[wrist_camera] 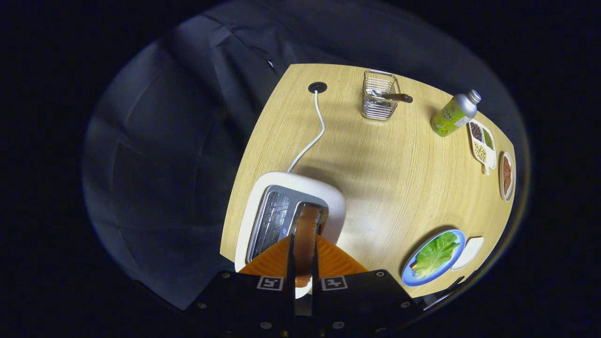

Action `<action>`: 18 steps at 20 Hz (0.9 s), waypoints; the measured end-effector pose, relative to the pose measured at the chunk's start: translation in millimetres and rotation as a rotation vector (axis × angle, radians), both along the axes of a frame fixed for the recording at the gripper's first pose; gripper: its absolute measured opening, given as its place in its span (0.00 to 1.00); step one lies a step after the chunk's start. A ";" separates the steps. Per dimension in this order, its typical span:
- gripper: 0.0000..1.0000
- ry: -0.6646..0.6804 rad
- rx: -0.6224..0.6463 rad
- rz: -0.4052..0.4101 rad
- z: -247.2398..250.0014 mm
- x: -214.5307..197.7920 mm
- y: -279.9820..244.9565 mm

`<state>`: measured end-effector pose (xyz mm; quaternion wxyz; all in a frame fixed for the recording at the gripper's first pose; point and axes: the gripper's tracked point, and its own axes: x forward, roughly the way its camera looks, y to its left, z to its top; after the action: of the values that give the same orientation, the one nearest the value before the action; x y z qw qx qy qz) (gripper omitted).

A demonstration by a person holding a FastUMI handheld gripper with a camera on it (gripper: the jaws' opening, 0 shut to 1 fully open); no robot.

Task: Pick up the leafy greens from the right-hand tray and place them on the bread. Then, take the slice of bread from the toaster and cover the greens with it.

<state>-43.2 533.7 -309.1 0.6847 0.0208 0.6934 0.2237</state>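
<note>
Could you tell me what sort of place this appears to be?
Probably a staged kitchen tabletop in a recording booth: a toaster, lettuce on a blue plate, and the gripper shut on a bread slice.

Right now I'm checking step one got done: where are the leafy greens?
The leafy greens lie on the blue plate, on the wooden table right of the toaster, beside an empty white tray.

gripper view | rides on gripper [303, 263] | looks steeply down | close over toaster [286, 216] | table [375, 164] spreads beyond
</note>
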 end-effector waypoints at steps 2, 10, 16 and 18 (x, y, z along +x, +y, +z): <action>0.13 -0.015 0.043 0.013 11.0 -5.6 -2.5; 0.13 -0.075 0.171 0.050 29.4 -23.1 -23.1; 0.09 -0.089 0.366 -0.043 58.0 -19.2 -36.5; 0.09 -0.102 0.412 -0.069 68.9 -15.0 -50.8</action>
<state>-58.3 482.8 -240.2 0.7074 0.1728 0.5964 0.3378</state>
